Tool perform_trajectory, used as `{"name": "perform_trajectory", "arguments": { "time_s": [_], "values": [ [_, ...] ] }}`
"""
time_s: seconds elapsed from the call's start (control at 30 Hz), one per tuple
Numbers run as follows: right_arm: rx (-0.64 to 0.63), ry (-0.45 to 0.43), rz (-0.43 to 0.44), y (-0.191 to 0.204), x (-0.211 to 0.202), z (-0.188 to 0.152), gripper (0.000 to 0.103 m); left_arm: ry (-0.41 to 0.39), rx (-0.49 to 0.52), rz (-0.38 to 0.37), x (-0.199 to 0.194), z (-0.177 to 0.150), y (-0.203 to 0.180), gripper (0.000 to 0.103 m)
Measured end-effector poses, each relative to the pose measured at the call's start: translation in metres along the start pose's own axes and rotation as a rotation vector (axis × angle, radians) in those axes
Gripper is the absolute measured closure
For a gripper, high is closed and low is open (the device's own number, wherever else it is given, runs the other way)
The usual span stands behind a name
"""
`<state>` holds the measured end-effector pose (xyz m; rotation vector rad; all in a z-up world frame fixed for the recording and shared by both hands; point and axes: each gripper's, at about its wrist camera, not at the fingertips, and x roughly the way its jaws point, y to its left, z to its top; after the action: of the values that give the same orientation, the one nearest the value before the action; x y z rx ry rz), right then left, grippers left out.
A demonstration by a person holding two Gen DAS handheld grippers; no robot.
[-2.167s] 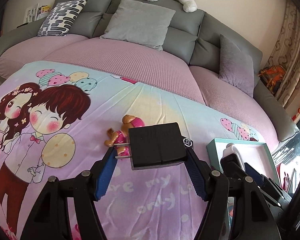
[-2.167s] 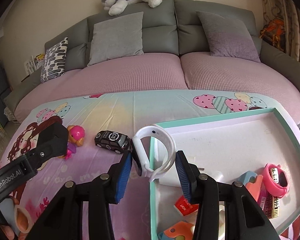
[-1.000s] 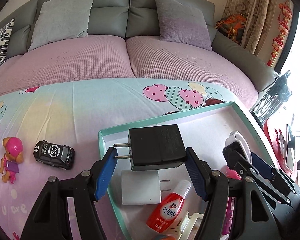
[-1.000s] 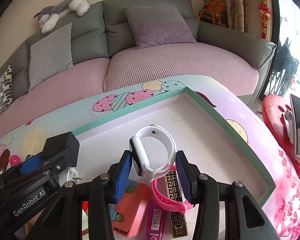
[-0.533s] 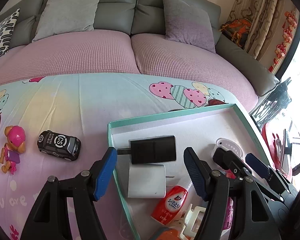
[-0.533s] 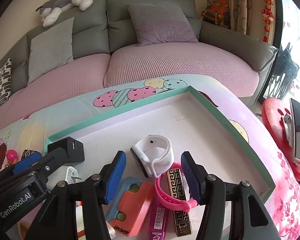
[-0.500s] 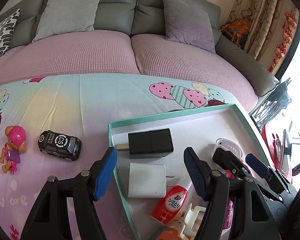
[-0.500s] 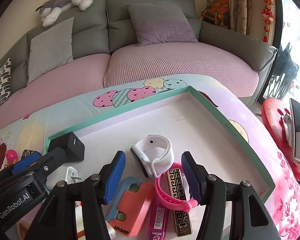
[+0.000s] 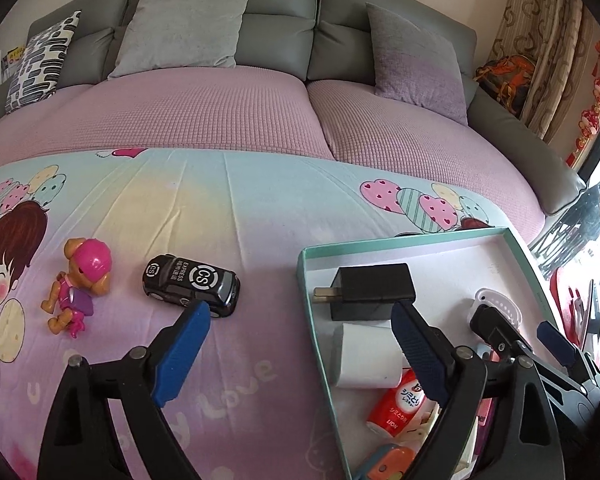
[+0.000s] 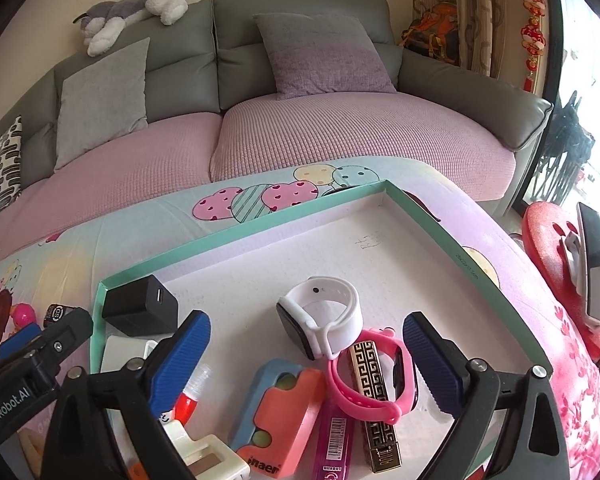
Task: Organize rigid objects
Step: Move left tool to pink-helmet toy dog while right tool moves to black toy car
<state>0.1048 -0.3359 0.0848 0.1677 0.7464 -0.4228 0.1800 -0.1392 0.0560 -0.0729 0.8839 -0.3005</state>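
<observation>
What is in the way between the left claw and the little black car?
Nothing visible. The left gripper has its jaws opening and empty, and the black toy car lies on bare cloth just beyond its left blue pad. The pink toy dog sits off to the side, and the teal tray is on the other side.

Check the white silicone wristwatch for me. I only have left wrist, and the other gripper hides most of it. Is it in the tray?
Observer: Yes. The white silicone wristwatch lies on the floor of the teal-rimmed cardboard tray. The right gripper has its jaws opening, and neither pad touches the watch.
Operator: Leaning on anything?
Observer: Its band rests against a pink rubber wristband just in front of it.
Operator: Black charger, which face is opposite the prongs?
Observer: The black square charger has a small port on that face, turned toward the watch.
</observation>
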Motion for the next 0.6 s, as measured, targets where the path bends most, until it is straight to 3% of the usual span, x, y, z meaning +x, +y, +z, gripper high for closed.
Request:
{"name": "perform_trajectory", "arguments": {
  "time_s": [0.17,0.37,0.6],
  "values": [
    [-0.007,-0.019,-0.006,0.006,-0.002,0.000,0.000,-0.003,-0.012,0.027,-0.001,0.000,0.013,0.011],
    [0.003,-0.038,0.053,0.015,-0.009,0.002,0.000,-0.037,-0.052,0.060,-0.011,0.003,0.035,0.011],
    [0.050,-0.072,0.244,0.034,-0.023,0.004,0.000,-0.079,-0.166,0.148,-0.030,0.002,0.092,0.010]
  ]
}}
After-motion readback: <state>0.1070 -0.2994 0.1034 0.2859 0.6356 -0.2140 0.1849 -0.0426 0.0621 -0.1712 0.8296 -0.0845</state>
